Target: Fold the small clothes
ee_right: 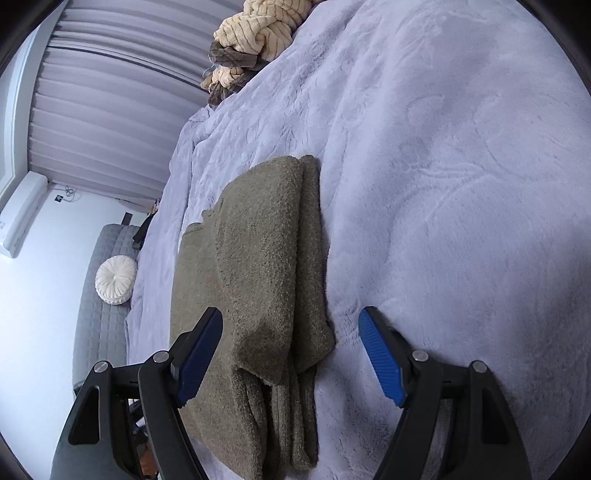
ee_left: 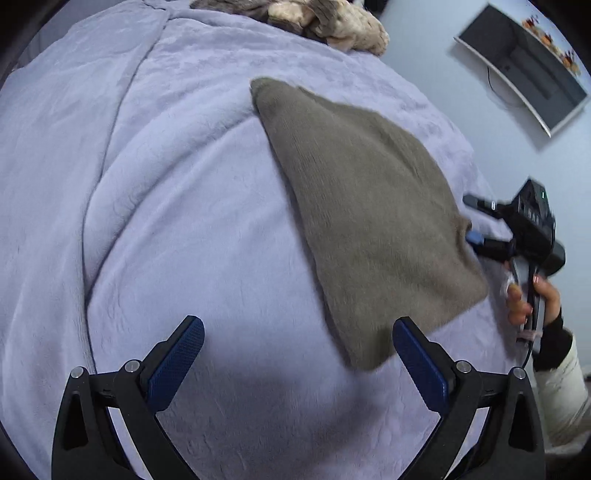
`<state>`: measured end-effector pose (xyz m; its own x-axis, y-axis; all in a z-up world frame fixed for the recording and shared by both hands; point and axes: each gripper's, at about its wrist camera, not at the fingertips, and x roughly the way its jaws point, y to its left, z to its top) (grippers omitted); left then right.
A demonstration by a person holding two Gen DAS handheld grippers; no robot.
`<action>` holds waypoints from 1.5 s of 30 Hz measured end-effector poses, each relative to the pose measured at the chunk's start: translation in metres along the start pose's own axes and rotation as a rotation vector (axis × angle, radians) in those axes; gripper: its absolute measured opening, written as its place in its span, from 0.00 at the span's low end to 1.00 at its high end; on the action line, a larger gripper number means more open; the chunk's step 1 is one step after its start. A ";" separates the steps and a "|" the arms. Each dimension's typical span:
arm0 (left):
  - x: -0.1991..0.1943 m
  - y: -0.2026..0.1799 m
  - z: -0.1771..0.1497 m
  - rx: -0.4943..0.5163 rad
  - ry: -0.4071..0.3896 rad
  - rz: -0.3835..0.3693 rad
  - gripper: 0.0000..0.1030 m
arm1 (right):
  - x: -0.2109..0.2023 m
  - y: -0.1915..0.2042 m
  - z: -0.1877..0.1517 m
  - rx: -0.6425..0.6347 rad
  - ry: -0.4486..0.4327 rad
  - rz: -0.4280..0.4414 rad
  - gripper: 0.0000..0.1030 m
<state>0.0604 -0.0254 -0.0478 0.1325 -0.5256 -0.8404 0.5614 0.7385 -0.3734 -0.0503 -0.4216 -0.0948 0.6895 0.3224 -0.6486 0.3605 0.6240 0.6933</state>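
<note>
The left tool (ee_left: 298,356) hangs over the bed (ee_left: 155,192) with its blue pads (ee_left: 177,363) spread wide and nothing between them. Under it is bare lilac blanket, creased in long ridges toward the left. The near corner of the olive knit (ee_left: 362,221) reaches almost to the tool's right pad without being gripped. From this view the knit lies flat on the blanket as a long wedge, narrowing toward the far end. At the head of the bed sits a heap of tan and brown throw (ee_left: 332,22). At the knit's right edge the right tool (ee_left: 476,221) shows from outside, held in a hand (ee_left: 532,295) with a dark cuff; its fingertips are at the fabric's rim. On the wall to the right hangs a screen (ee_left: 524,66).

From the right wrist, a white round cushion (ee_right: 115,280) rests on a grey quilted bench (ee_right: 99,317) beside the bed, with pleated curtains (ee_right: 110,92) behind. The right tool (ee_right: 291,356) is also spread wide and empty: its left pad (ee_right: 199,362) hovers over the knit (ee_right: 258,266), its right pad over bare blanket (ee_right: 461,184). The knit shows folded layers, with ribbed edges stacked at the near end. The throw (ee_right: 255,33) lies at the far end.
</note>
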 end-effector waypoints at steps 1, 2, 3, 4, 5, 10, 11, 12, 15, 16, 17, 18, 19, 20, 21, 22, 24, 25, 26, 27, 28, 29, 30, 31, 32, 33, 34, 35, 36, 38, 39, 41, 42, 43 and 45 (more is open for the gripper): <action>0.000 0.002 0.013 -0.025 -0.031 -0.012 0.99 | 0.002 0.001 0.002 0.000 0.006 -0.002 0.77; 0.002 0.002 0.028 -0.043 -0.063 -0.038 0.99 | 0.003 0.002 0.004 -0.001 0.013 -0.001 0.78; 0.007 0.000 0.041 -0.049 -0.080 -0.064 0.99 | 0.005 0.003 0.006 -0.005 0.022 0.001 0.78; 0.015 -0.002 0.050 -0.048 -0.078 -0.083 0.99 | 0.007 0.004 0.007 -0.010 0.034 -0.001 0.78; 0.027 -0.004 0.060 -0.044 -0.059 -0.094 0.99 | 0.009 0.005 0.008 -0.015 0.046 -0.006 0.78; 0.091 -0.025 0.074 -0.041 0.048 -0.083 0.99 | 0.018 0.009 0.016 -0.040 0.114 0.002 0.79; 0.096 -0.028 0.074 -0.045 0.060 -0.103 0.99 | 0.020 0.009 0.018 -0.046 0.128 0.003 0.79; 0.100 -0.030 0.073 -0.048 0.066 -0.117 0.99 | 0.022 0.010 0.020 -0.052 0.140 0.008 0.79; 0.106 -0.037 0.076 -0.047 0.069 -0.122 0.99 | 0.035 0.016 0.025 -0.077 0.196 0.041 0.80; 0.109 -0.039 0.079 -0.049 0.070 -0.119 0.99 | 0.042 0.019 0.027 -0.081 0.221 0.062 0.80; 0.110 -0.040 0.080 -0.052 0.072 -0.115 0.99 | 0.050 0.022 0.028 -0.085 0.242 0.084 0.80; 0.112 -0.040 0.081 -0.060 0.073 -0.113 0.99 | 0.057 0.025 0.029 -0.090 0.257 0.096 0.80; 0.114 -0.040 0.082 -0.066 0.075 -0.116 0.99 | 0.065 0.027 0.030 -0.097 0.267 0.105 0.80; 0.114 -0.038 0.083 -0.070 0.076 -0.120 0.99 | 0.070 0.027 0.031 -0.097 0.269 0.114 0.80; 0.114 -0.038 0.083 -0.072 0.074 -0.123 0.99 | 0.073 0.027 0.031 -0.091 0.263 0.123 0.80; 0.112 -0.037 0.083 -0.070 0.070 -0.121 0.99 | 0.074 0.026 0.029 -0.076 0.249 0.136 0.78; 0.106 -0.039 0.082 -0.059 0.049 -0.091 0.82 | 0.072 0.026 0.027 -0.048 0.220 0.172 0.56; 0.101 -0.039 0.081 -0.051 0.039 -0.081 0.77 | 0.069 0.024 0.024 -0.037 0.210 0.181 0.34; 0.095 -0.041 0.080 -0.045 0.027 -0.079 0.68 | 0.067 0.024 0.023 -0.024 0.204 0.186 0.31; 0.089 -0.040 0.079 -0.045 0.019 -0.082 0.61 | 0.063 0.024 0.021 0.000 0.191 0.212 0.31; 0.083 -0.040 0.079 -0.047 0.012 -0.087 0.58 | 0.059 0.024 0.020 0.014 0.179 0.226 0.31; 0.077 -0.039 0.079 -0.051 0.007 -0.093 0.54 | 0.056 0.027 0.018 0.020 0.171 0.237 0.31; 0.069 -0.038 0.078 -0.059 0.002 -0.102 0.54 | 0.052 0.033 0.015 0.024 0.162 0.252 0.31; 0.061 -0.035 0.076 -0.063 -0.002 -0.107 0.54 | 0.048 0.037 0.013 0.024 0.159 0.268 0.31; 0.054 -0.034 0.075 -0.068 -0.005 -0.112 0.54 | 0.044 0.044 0.010 0.022 0.156 0.285 0.31; 0.045 -0.033 0.073 -0.073 -0.008 -0.117 0.54 | 0.040 0.051 0.008 0.016 0.153 0.298 0.31; 0.036 -0.032 0.070 -0.077 -0.013 -0.118 0.54 | 0.035 0.059 0.004 0.009 0.154 0.309 0.31; 0.027 -0.032 0.068 -0.077 -0.018 -0.118 0.54 | 0.031 0.066 0.000 0.002 0.156 0.317 0.31; 0.017 -0.032 0.065 -0.076 -0.023 -0.119 0.54 | 0.027 0.073 -0.003 -0.004 0.158 0.323 0.31; -0.001 -0.031 0.057 -0.075 -0.031 -0.116 0.54 | 0.019 0.086 -0.013 -0.006 0.164 0.340 0.31; -0.013 -0.031 0.051 -0.074 -0.036 -0.111 0.54 | 0.016 0.091 -0.017 -0.005 0.168 0.350 0.31; -0.031 -0.030 0.042 -0.075 -0.046 -0.098 0.54 | 0.011 0.103 -0.029 -0.009 0.181 0.370 0.31; -0.041 -0.029 0.034 -0.076 -0.051 -0.089 0.54 | 0.009 0.110 -0.037 -0.013 0.188 0.382 0.31; -0.051 -0.027 0.026 -0.077 -0.056 -0.080 0.54 | 0.008 0.114 -0.043 -0.015 0.197 0.393 0.31; -0.069 -0.021 0.008 -0.080 -0.064 -0.067 0.54 | 0.006 0.121 -0.057 -0.012 0.214 0.412 0.31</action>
<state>0.0459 -0.0081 0.0213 0.1501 -0.5984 -0.7871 0.5040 0.7312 -0.4598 -0.0384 -0.3034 -0.0327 0.6284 0.6839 -0.3708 0.0753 0.4209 0.9040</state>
